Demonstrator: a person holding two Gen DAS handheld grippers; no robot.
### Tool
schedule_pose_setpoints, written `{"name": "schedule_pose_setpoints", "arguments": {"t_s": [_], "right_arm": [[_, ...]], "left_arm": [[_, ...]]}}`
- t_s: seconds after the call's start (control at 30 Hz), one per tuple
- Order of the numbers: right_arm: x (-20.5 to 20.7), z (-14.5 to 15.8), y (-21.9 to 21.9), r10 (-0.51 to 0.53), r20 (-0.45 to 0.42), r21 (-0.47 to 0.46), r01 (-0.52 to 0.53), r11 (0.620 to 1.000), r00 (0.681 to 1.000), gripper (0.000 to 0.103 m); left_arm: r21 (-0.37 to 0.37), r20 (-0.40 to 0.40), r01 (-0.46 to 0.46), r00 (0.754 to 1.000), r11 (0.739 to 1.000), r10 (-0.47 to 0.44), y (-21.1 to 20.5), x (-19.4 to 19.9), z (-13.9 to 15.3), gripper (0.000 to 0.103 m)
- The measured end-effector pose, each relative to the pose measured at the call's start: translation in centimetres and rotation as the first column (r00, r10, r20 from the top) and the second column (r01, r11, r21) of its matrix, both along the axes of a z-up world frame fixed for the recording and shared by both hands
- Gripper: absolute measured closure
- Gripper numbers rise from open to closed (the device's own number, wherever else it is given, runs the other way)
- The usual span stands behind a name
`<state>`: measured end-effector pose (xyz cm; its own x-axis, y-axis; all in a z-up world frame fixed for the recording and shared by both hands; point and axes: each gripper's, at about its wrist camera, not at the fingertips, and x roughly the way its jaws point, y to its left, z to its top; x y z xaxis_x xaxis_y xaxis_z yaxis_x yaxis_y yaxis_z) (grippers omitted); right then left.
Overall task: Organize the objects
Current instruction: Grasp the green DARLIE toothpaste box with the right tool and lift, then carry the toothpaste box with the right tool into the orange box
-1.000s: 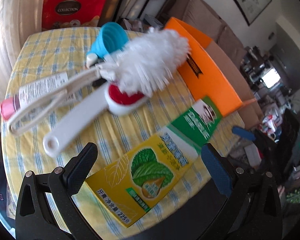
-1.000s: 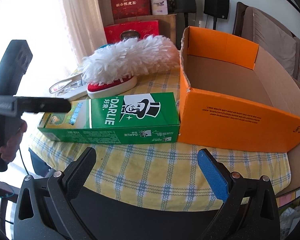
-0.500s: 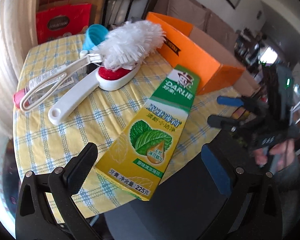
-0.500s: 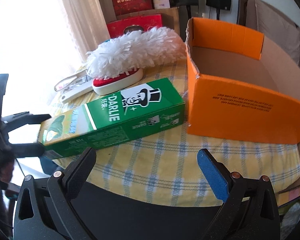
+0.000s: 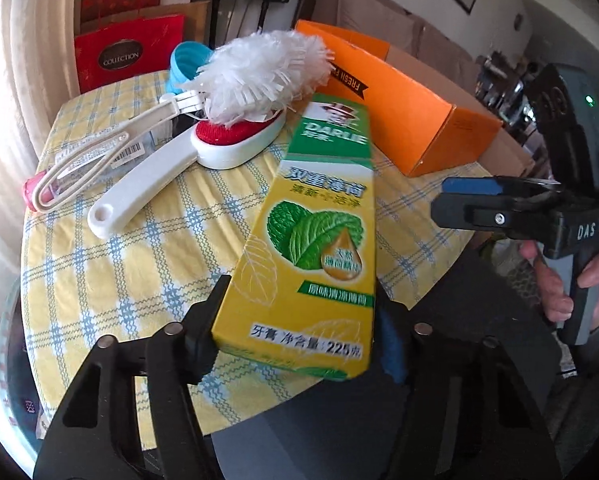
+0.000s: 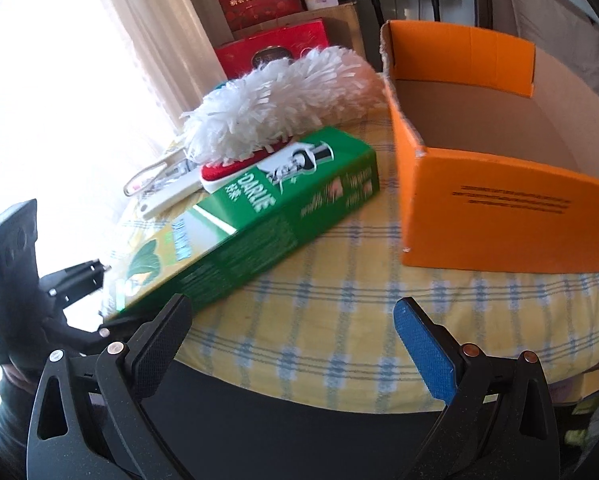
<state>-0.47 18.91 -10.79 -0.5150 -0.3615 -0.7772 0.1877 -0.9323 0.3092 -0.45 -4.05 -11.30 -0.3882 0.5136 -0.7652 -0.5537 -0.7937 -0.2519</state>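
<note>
Both grippers are showing matte black bodies with silver round screws along their arms. The right gripper (image 6: 295, 340) is wearing 1 blue textured pad and 1 black; its grey handle is carrying white "DAS" lettering and a glowing green light.

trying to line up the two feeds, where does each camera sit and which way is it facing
Left wrist: sits on the left gripper, looking down along the toothpaste box clamped in its jaws, toward the orange box; the right gripper and a hand show.
Right wrist: sits on the right gripper, jaws open, facing the orange box's open inside.
Shared: toothpaste box, white duster, orange box.
</note>
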Motion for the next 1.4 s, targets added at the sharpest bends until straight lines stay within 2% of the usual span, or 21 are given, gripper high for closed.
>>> {"name": "schedule_pose_setpoints", "arguments": {"t_s": [0.1, 0.23, 0.4, 0.43, 0.57, 0.9, 1.17, 1.23, 1.3, 1.4], "right_arm": [[-0.7, -0.6, -0.8, 0.003, 0.050, -0.085, 0.001, 0.996, 0.999, 0.001], [-1.4, -1.9, -2.0, 0.013, 0.127, -0.194, 0.012, 0.981, 0.992, 0.000], [-1.6, -1.8, -2.8, -0.003, 0.133, -0.209, 0.031, 0.977, 0.991, 0.002], [-1.6, -1.7, -2.8, -0.011, 0.132, -0.208, 0.038, 0.977, 0.991, 0.004], [-1.6, -1.4, -2.8, 0.013, 0.152, -0.262, 0.028, 0.965, 0.988, 0.023], [-0.5, 1.9, -2.1, 0.029, 0.102, -0.262, -0.002, 0.965, 0.994, 0.039], [-0.7, 4.7, -1.3, 0.021, 0.047, -0.263, -0.007, 0.965, 0.999, 0.039], [-1.0, 5.2, -0.9, 0.013, 0.043, -0.265, -0.001, 0.964, 0.999, 0.039], [-0.9, 4.3, -0.6, 0.003, 0.039, -0.264, 0.007, 0.964, 0.999, 0.039], [-1.2, 5.6, 0.2, -0.013, 0.019, -0.251, 0.018, 0.968, 1.000, 0.039]], "left_arm": [[0.015, 0.009, -0.006, 1.000, 1.000, 0.005, -0.3, 0.7, 0.1, 0.044], [0.073, 0.033, -0.015, 0.999, 0.997, 0.013, -0.3, 1.0, 0.1, 0.046], [0.083, 0.029, -0.007, 1.000, 0.997, 0.005, -0.1, 2.0, 0.5, 0.046], [0.092, 0.029, -0.006, 1.000, 0.996, 0.003, 0.0, 2.1, 0.6, 0.046], [0.091, 0.027, -0.001, 1.000, 0.996, -0.002, 0.6, 2.6, 0.7, 0.048], [0.109, -0.009, -0.014, 1.000, 0.994, 0.015, 0.6, 4.5, 2.1, 0.049], [0.141, -0.051, -0.036, 0.998, 0.989, 0.044, 1.3, 4.7, 4.5, 0.049], [0.156, -0.052, -0.045, 0.997, 0.987, 0.054, 1.6, 4.5, 4.9, 0.049], [0.168, -0.048, -0.052, 0.997, 0.984, 0.061, 2.0, 4.1, 5.3, 0.049], [0.179, -0.043, -0.055, 0.997, 0.982, 0.063, 3.0, 3.4, 6.0, 0.049]]}}
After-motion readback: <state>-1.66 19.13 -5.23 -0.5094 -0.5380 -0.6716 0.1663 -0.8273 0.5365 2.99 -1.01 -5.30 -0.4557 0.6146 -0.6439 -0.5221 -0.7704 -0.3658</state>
